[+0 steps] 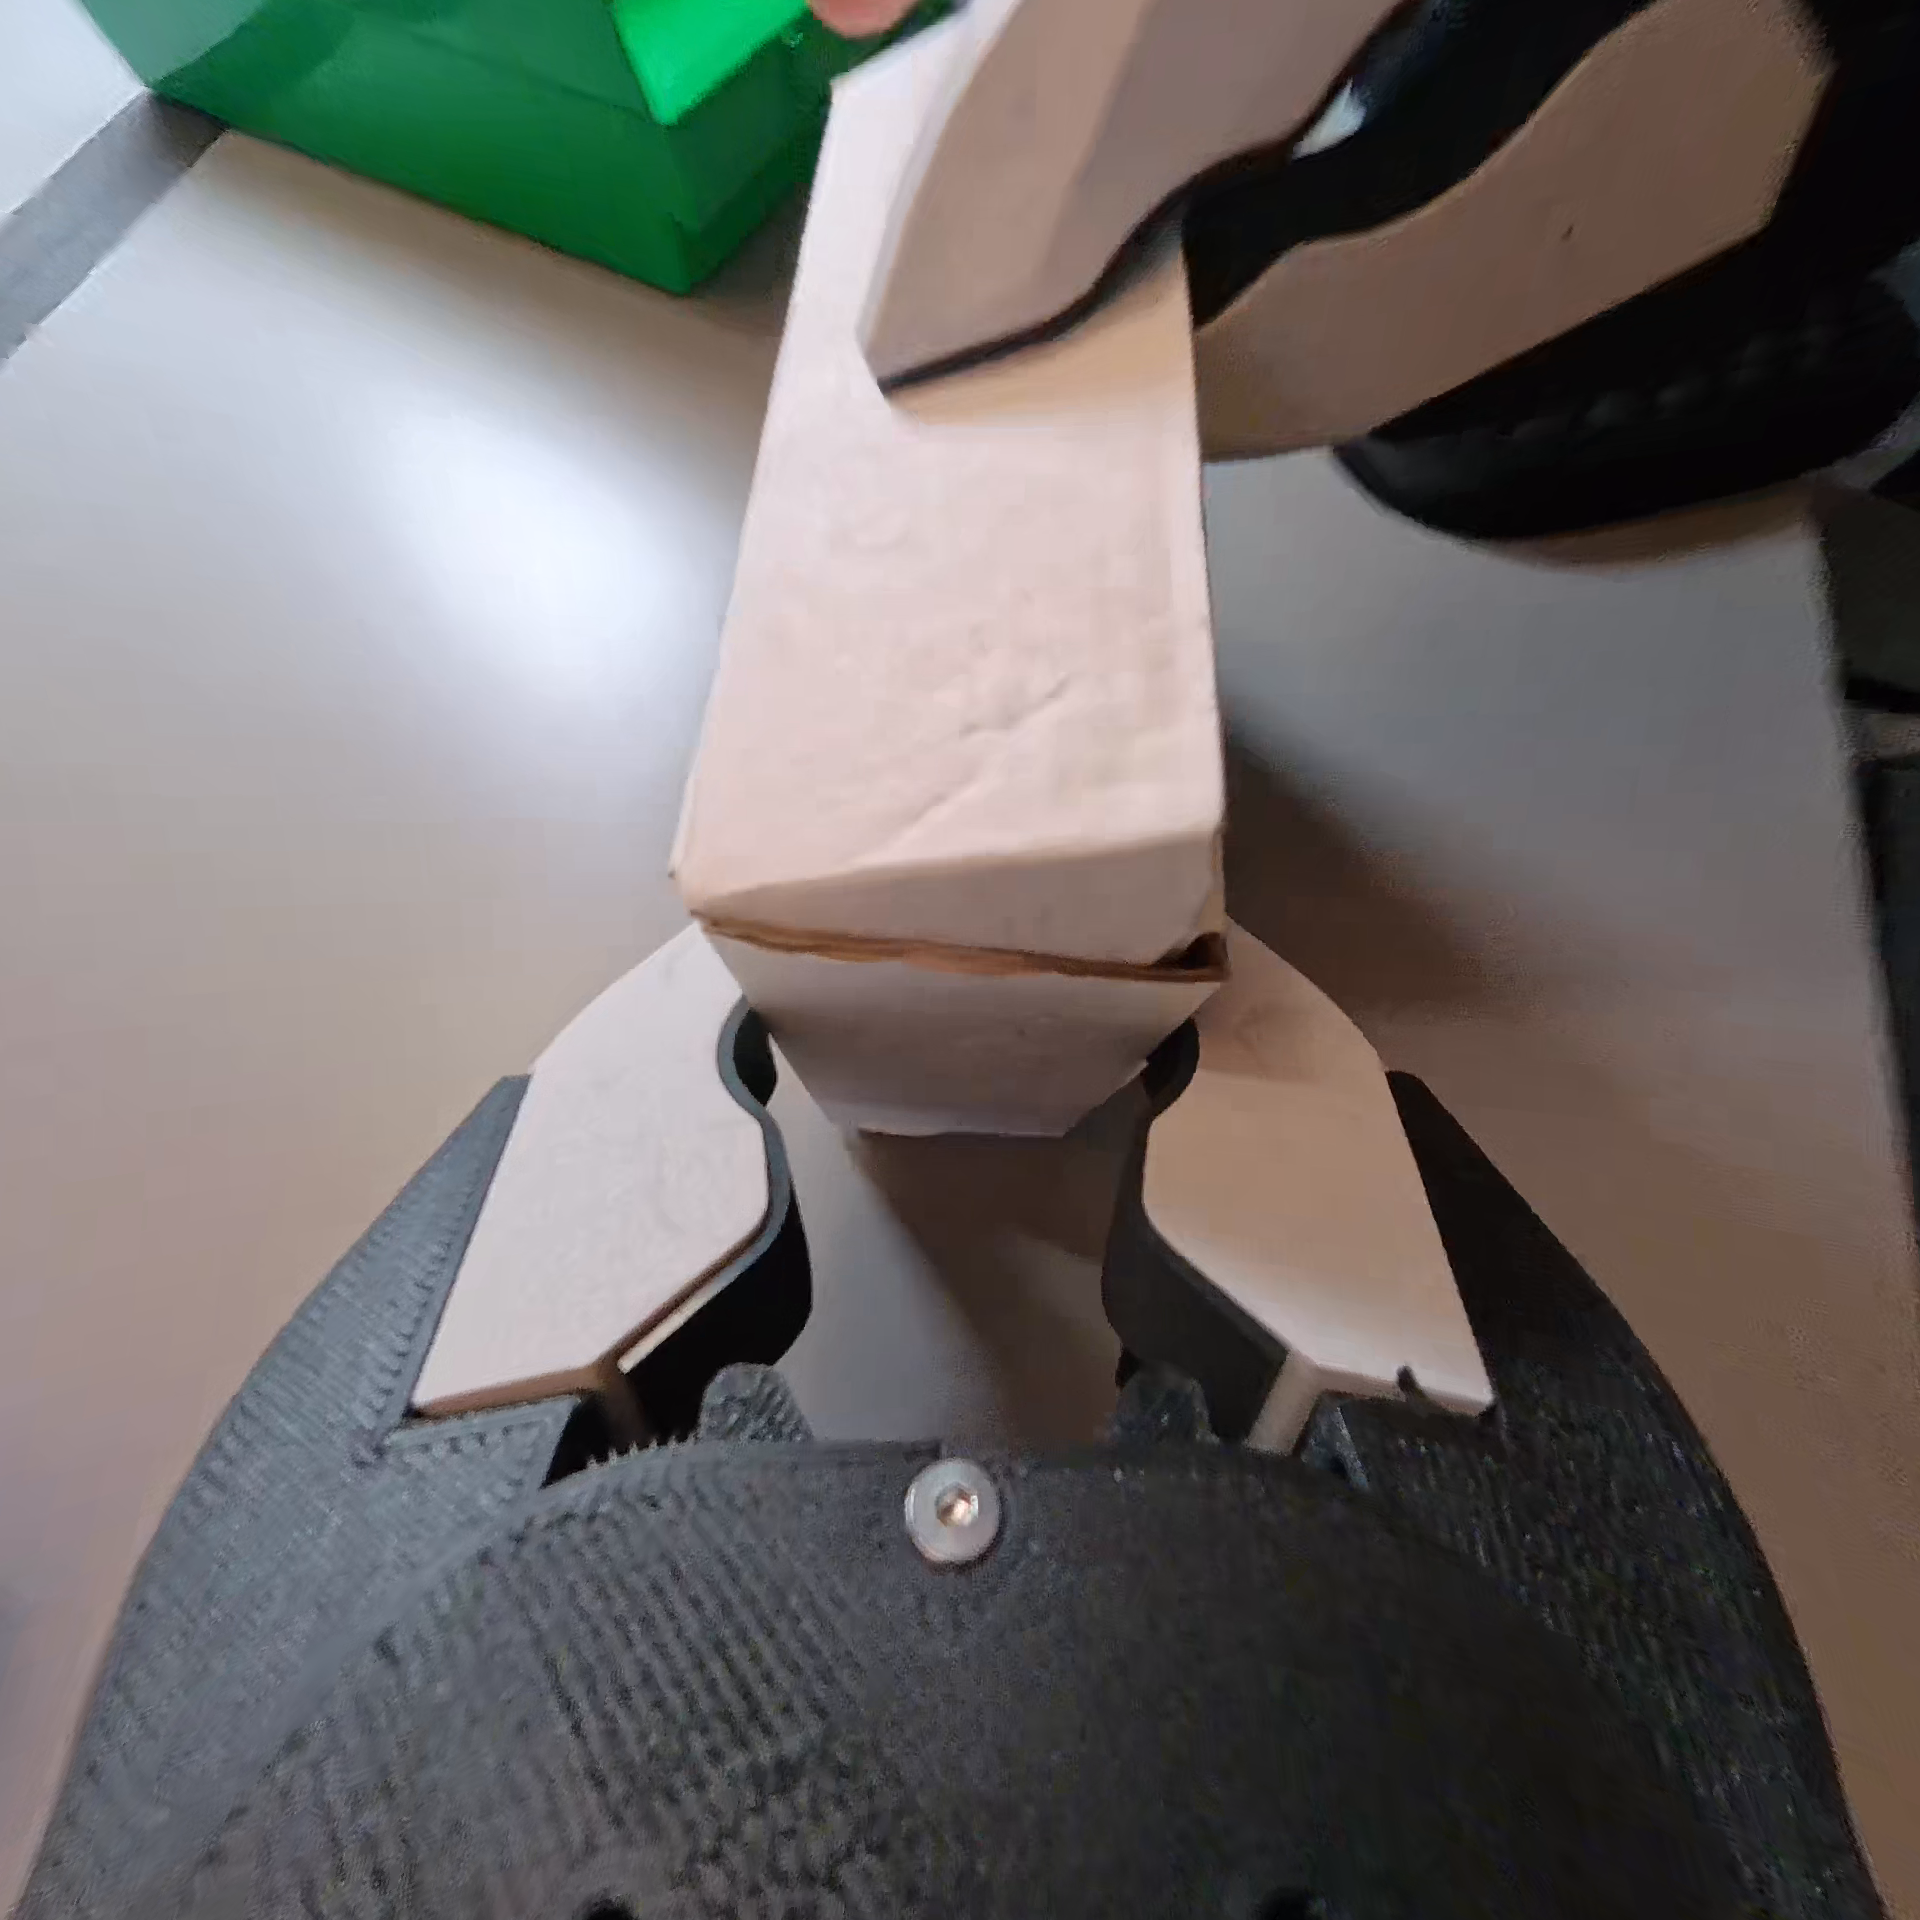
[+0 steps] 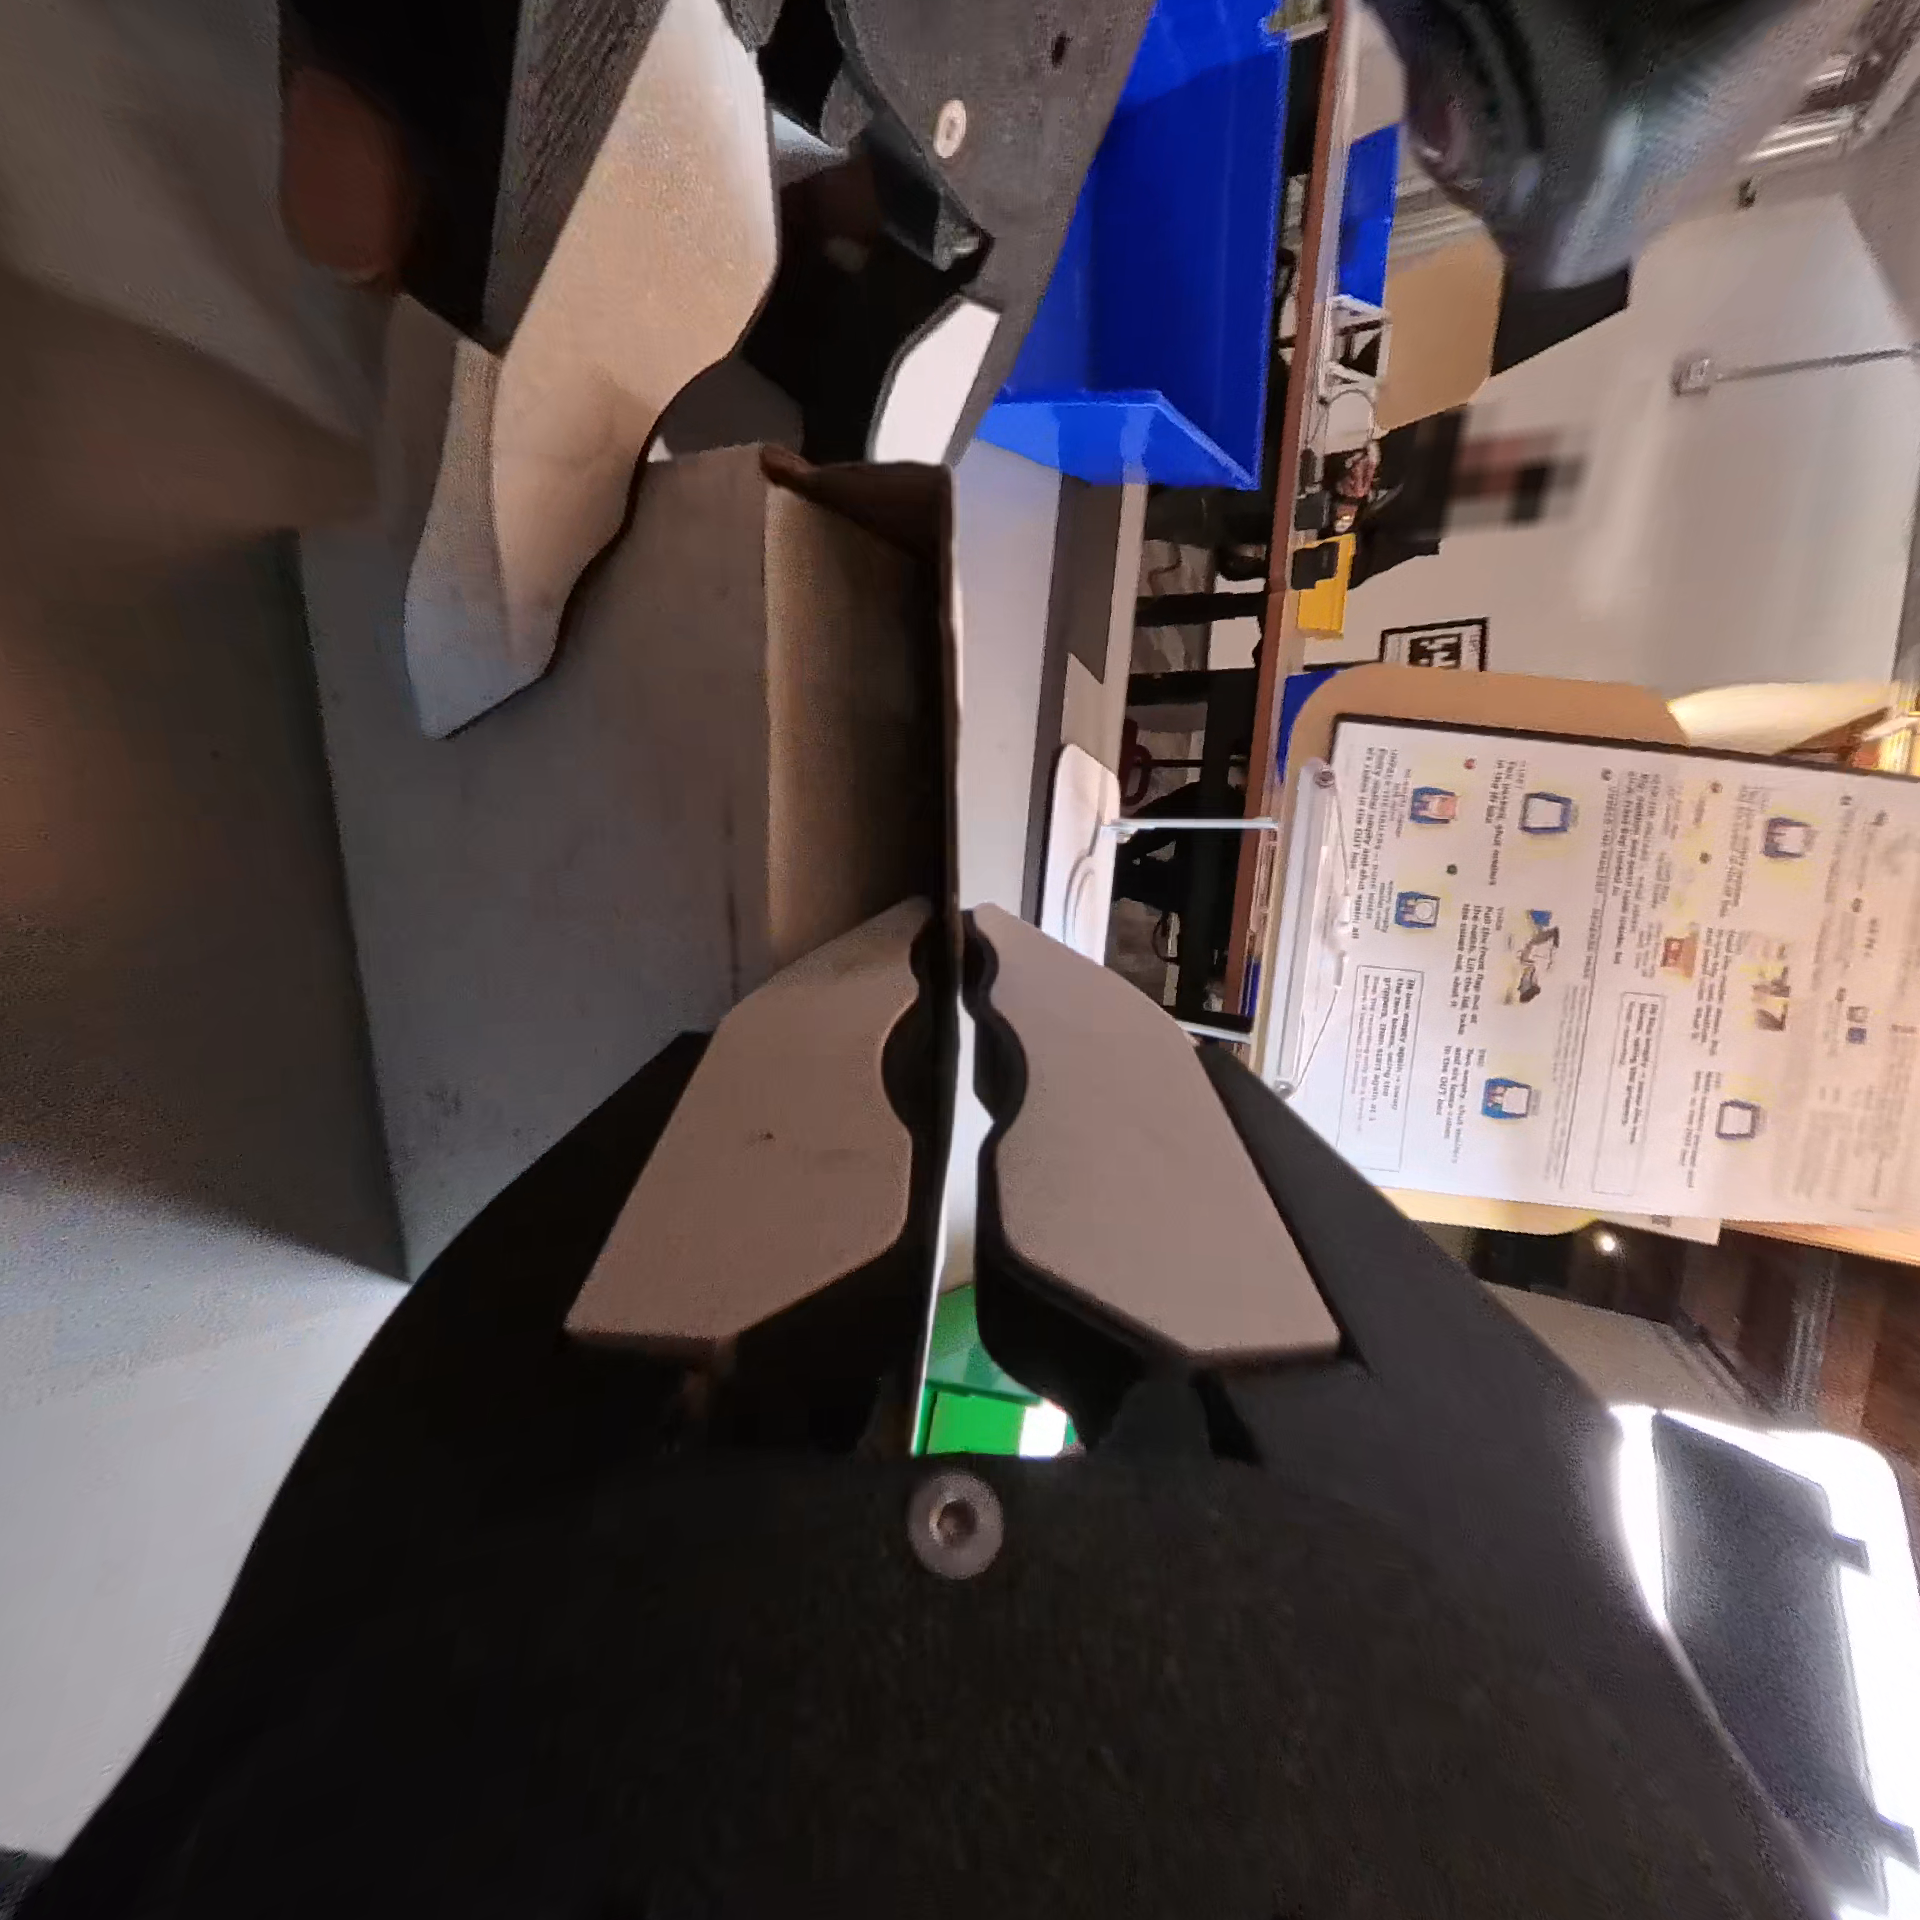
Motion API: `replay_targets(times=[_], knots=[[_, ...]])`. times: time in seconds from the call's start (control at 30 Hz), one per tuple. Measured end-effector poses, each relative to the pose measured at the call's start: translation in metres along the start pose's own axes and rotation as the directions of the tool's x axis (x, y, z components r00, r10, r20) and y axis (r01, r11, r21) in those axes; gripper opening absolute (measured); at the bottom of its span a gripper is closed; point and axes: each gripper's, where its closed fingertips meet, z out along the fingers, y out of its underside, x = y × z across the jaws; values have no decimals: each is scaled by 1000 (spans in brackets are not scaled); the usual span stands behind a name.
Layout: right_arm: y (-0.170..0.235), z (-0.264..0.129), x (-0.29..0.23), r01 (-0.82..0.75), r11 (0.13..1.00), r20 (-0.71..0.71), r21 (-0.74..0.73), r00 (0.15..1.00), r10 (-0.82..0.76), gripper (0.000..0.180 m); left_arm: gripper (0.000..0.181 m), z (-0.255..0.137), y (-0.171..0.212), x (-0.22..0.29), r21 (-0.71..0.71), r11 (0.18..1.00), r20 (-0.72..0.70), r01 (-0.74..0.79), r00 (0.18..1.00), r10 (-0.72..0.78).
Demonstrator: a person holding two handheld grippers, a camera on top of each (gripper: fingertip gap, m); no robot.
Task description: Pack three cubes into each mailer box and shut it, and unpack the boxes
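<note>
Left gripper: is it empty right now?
No, the left gripper has its two fingers closed on the near end of the mailer box.

There is one pale mailer box (image 1: 966, 665). There are two grippers, the left gripper (image 1: 961, 1049) and the right gripper (image 2: 961, 925). One green bin (image 1: 499, 135) and one blue bin (image 2: 1153, 343) are visible.

Left wrist view close along its tongs, right wrist view rolled sideways, both sharing the mailer box (image 1: 966, 665) (image 2: 821, 727)
</note>
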Motion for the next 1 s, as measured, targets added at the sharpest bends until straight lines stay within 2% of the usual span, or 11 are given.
replay_targets(times=[0.07,0.17,0.3,0.37,0.53,0.63,0.7,0.8,0.83,0.9,1.0], knots=[[0,3,2,17,1000,24,0,1000,-17,2,70,-1,0,-5,2,999,45,-32,998,32],[-2,-1,11,-136,990,165,38,978,128,1,70,-3,-2,-16,10,983,156,-182,971,178],[-4,-9,17,-308,951,448,8,852,272,1,69,-6,-8,-34,1,907,327,-420,858,397],[-1,-8,20,-356,934,528,-36,787,320,1,68,-8,-3,-42,-15,898,361,-439,835,414],[12,2,43,-424,901,439,-91,795,419,1,91,-34,-6,-31,220,971,97,-97,992,77],[13,2,51,-362,928,317,-88,873,371,1,84,-65,-40,-30,420,880,-115,219,975,-188],[7,3,47,-313,946,264,-84,908,324,1,79,-69,-49,-37,466,823,-142,324,946,-292],[-12,2,29,-318,945,303,-71,896,324,1,70,-50,-36,-42,408,854,-44,324,941,-336],[-18,1,24,-334,940,332,-65,881,336,1,79,-42,-28,-41,358,892,5,275,955,-296],[-22,-2,24,-364,930,371,-52,858,356,1,67,-36,-18,-38,292,937,63,190,974,-218],[-23,-10,35,-431,901,444,-56,797,409,1,75,-19,18,-39,57,998,198,1,980,-12]])
